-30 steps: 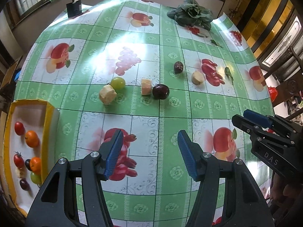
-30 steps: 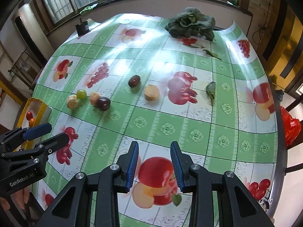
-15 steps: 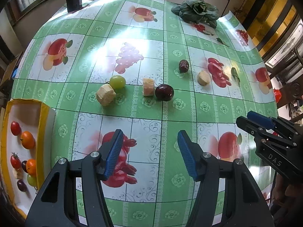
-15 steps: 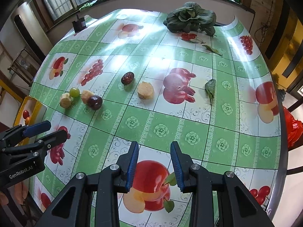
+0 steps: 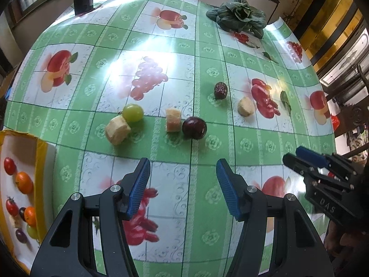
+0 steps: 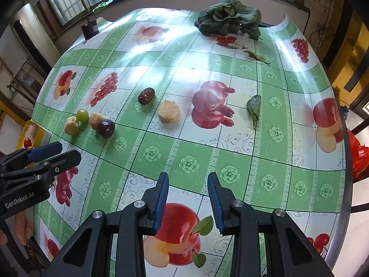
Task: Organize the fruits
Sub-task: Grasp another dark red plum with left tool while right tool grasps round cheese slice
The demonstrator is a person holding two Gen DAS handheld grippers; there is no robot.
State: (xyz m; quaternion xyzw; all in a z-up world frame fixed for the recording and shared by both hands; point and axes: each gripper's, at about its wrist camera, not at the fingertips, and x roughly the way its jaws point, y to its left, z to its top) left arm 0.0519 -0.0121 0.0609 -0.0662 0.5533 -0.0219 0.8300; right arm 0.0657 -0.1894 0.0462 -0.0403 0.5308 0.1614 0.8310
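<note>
Loose on the fruit-print tablecloth lie a green grape point(image 5: 132, 112), a pale cut chunk point(image 5: 117, 130), a yellowish wedge point(image 5: 173, 120), a dark plum point(image 5: 194, 127), a wrinkled dark date point(image 5: 220, 90) and a round pale slice point(image 5: 246, 107). My left gripper point(image 5: 182, 189) hovers open and empty just short of the plum and wedge. The same fruits show in the right wrist view: plum point(image 6: 106, 128), date point(image 6: 146, 95), slice point(image 6: 169, 114). My right gripper point(image 6: 188, 202) is open with a narrower gap, empty, above a printed apple, well short of the slice.
A yellow-rimmed tray point(image 5: 42, 161) at the left edge holds tomatoes, oranges and grapes. A leafy green vegetable point(image 5: 239, 13) sits at the far side, a small black box point(image 5: 83, 1) at the far left corner, and loose leaves point(image 6: 253, 107) lie to the right.
Both grippers have advanced a little toward the fruits and sunk slightly, so the fruits sit closer and larger in view. Their jaw gaps are unchanged.
</note>
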